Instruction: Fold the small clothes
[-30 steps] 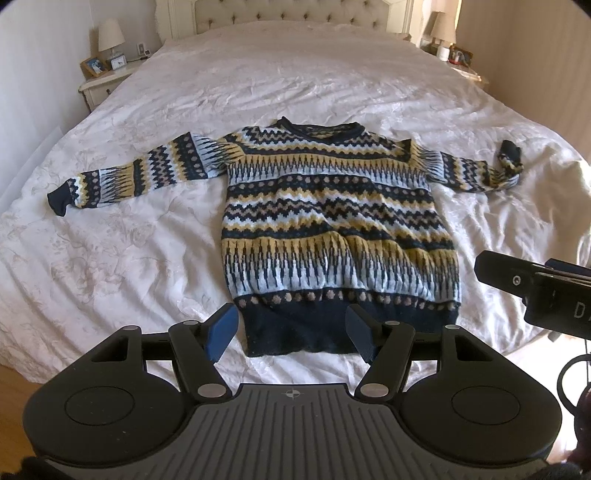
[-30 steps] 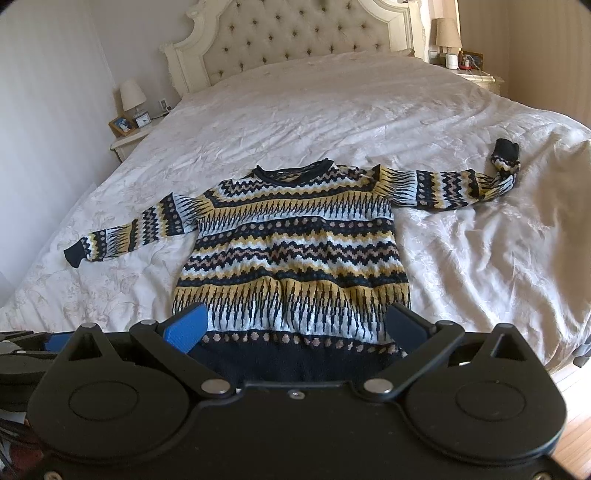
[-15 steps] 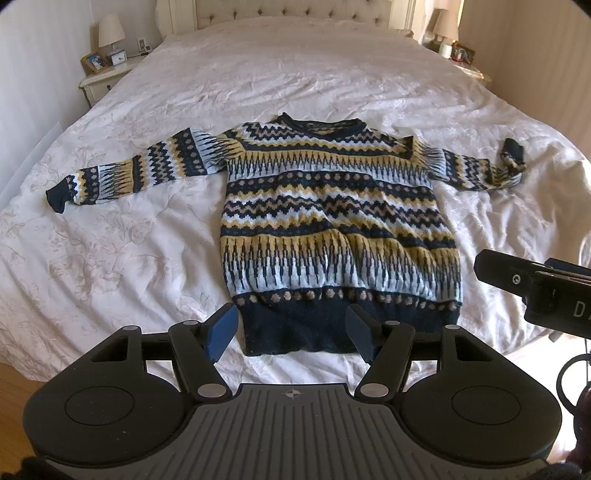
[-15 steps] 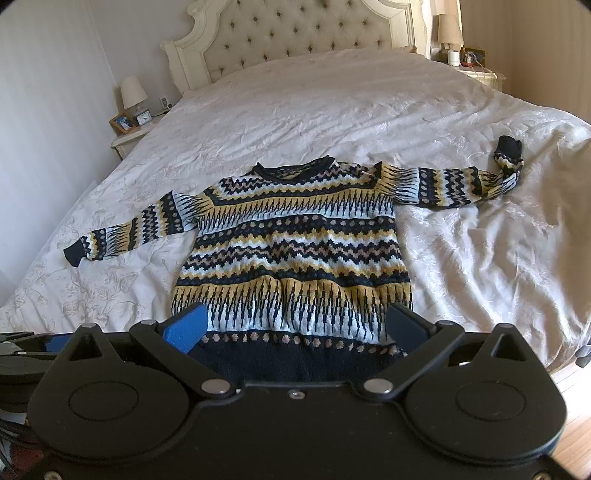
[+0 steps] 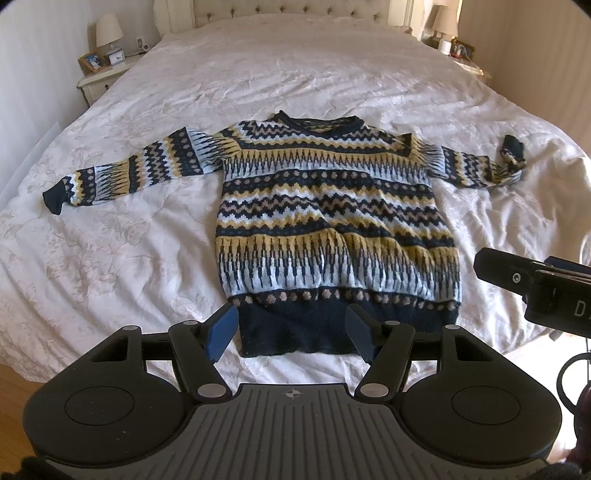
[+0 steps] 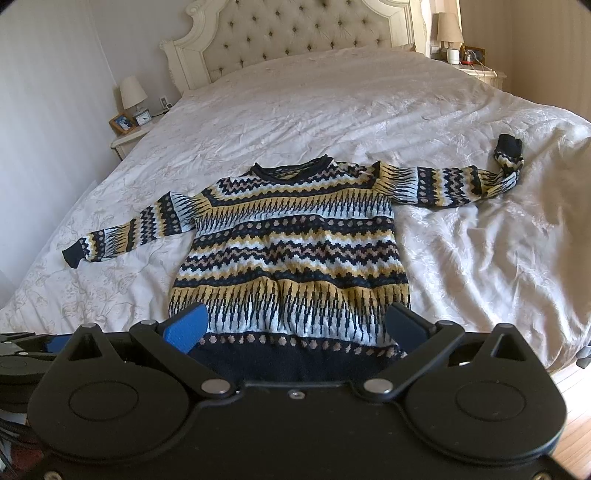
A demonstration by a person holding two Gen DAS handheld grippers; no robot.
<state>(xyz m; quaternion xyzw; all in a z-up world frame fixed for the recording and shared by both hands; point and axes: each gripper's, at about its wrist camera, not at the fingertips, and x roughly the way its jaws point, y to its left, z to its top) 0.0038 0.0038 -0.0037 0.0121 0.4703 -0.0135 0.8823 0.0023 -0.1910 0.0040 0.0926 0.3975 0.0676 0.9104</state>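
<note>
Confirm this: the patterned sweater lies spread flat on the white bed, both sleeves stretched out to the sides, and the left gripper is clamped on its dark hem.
Not quite. The left gripper is open and holds nothing; the left wrist view shows its jaws standing apart above the dark hem. The rest is right: the sweater lies spread on the white bed with both sleeves stretched out.

I see a bedroom. The bed (image 6: 332, 110) wears a wrinkled white floral cover and a tufted cream headboard (image 6: 295, 33). A nightstand (image 6: 129, 142) on the left carries a lamp (image 6: 132, 92), a picture frame and a clock; another lamp (image 6: 448, 27) stands right. Pale walls, wood floor (image 6: 576, 410), sunlight from the right.
</note>
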